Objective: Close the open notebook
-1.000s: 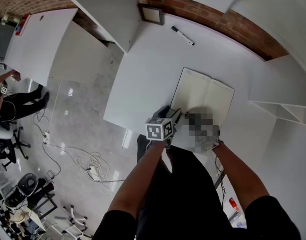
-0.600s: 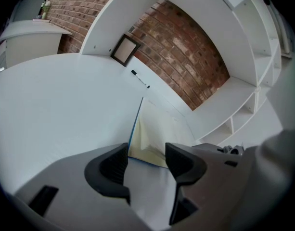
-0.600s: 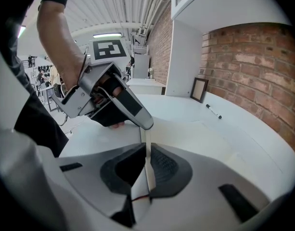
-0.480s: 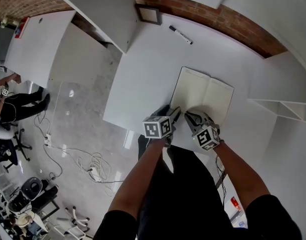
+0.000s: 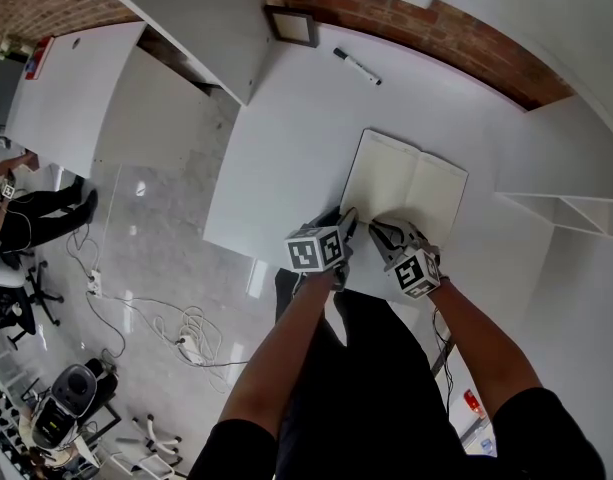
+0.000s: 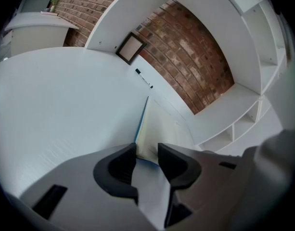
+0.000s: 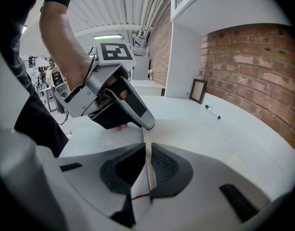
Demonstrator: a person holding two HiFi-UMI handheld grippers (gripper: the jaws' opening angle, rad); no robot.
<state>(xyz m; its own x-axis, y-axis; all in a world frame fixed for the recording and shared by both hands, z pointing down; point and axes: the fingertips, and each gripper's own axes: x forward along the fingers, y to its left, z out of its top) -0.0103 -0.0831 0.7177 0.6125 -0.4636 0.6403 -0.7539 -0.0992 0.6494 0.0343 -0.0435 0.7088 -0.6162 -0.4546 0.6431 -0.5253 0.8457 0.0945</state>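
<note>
Jaws of left gripper [image 6: 147, 149] closing, still partway apart; near left corner of notebook [image 5: 406, 190], blue cover edge and cream pages, stands between them; right gripper [image 7: 148, 150] nearly closed, pinching a thin page edge at the notebook's near side, just right of the left gripper; notebook lies open on near part of white table [image 5: 286, 148]; black marker [image 5: 357, 68] and small frame [image 5: 292, 27] well beyond, by brick wall [image 5: 416, 23].

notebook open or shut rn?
Open. The notebook lies spread on the white table, both cream pages facing up either side of the spine in the head view.
</note>
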